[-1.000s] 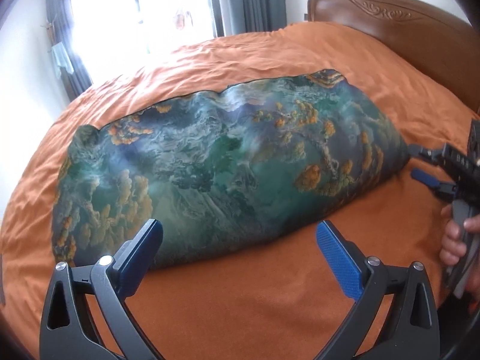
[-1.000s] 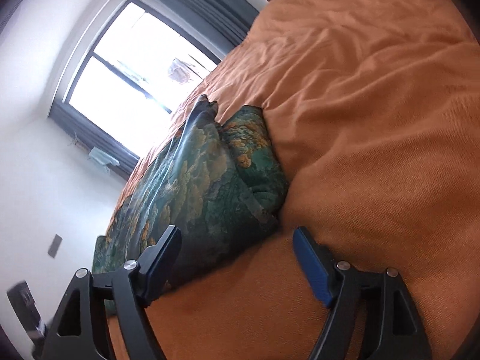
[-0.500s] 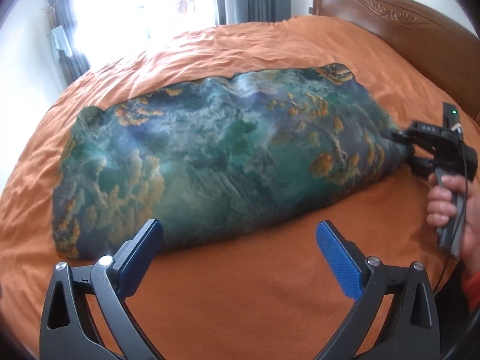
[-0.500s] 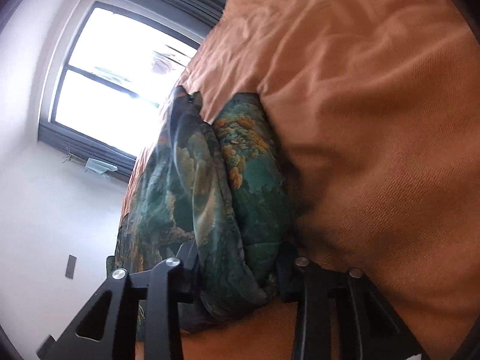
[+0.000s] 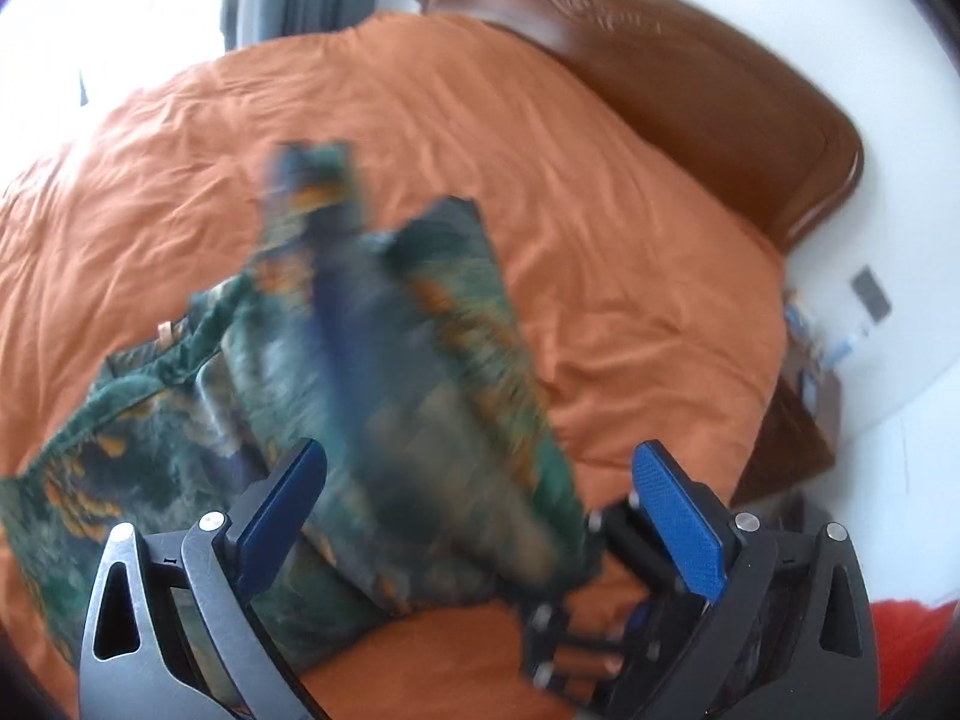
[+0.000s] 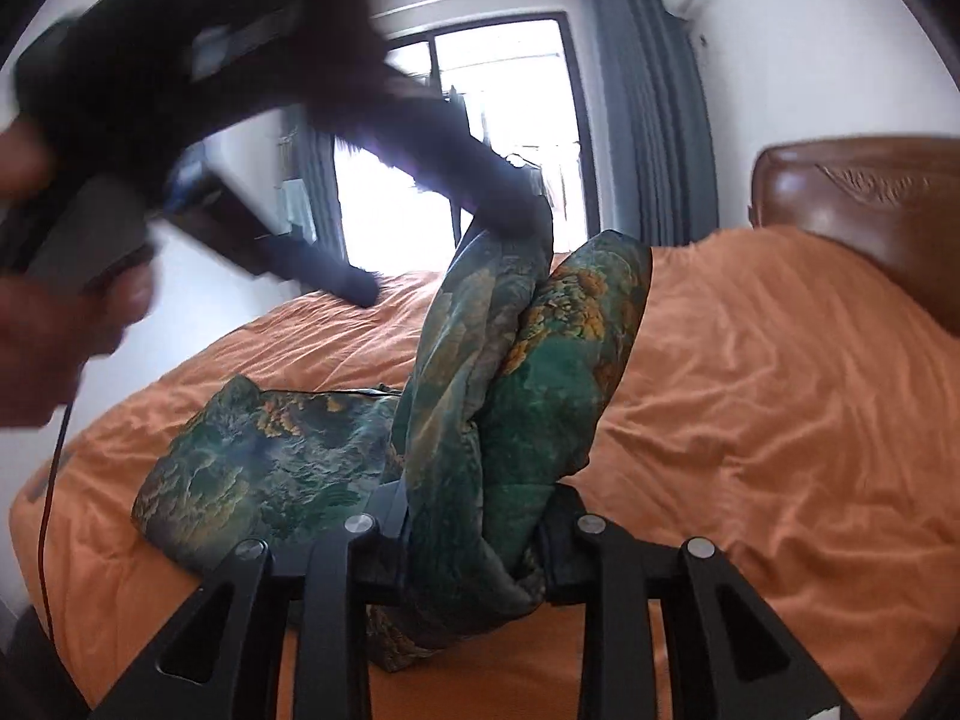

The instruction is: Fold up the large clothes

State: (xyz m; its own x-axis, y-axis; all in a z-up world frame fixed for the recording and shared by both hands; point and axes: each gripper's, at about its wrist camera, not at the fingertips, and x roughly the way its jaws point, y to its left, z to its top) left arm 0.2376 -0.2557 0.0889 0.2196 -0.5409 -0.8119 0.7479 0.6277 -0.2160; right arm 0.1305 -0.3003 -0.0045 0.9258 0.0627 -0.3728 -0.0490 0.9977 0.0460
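The orange quilted bed cover (image 6: 780, 396) spreads ahead of and beneath both tools, with the brown carved wooden headboard (image 6: 864, 204) beyond it. On the bed cover lies the green and orange landscape-printed padded garment (image 6: 288, 456); one end of it rises in a thick bunch from my right tool (image 6: 474, 531), while the rest trails off flat to that tool's left. My right tool is clamped nearly closed on that bunched end. My left tool (image 5: 480, 501) stands wide open with nothing gripped, the blurred cloth passing just ahead of its blue pads.

To fold well, I judge I should carry the held end across toward the far end, keep the bunch from slipping, and use the free left tool to pin or catch the fold line.

Against a second ago, the garment no longer lies full length: its end is lifted, the right tool has gone from open to gripping, and both views look from higher up.
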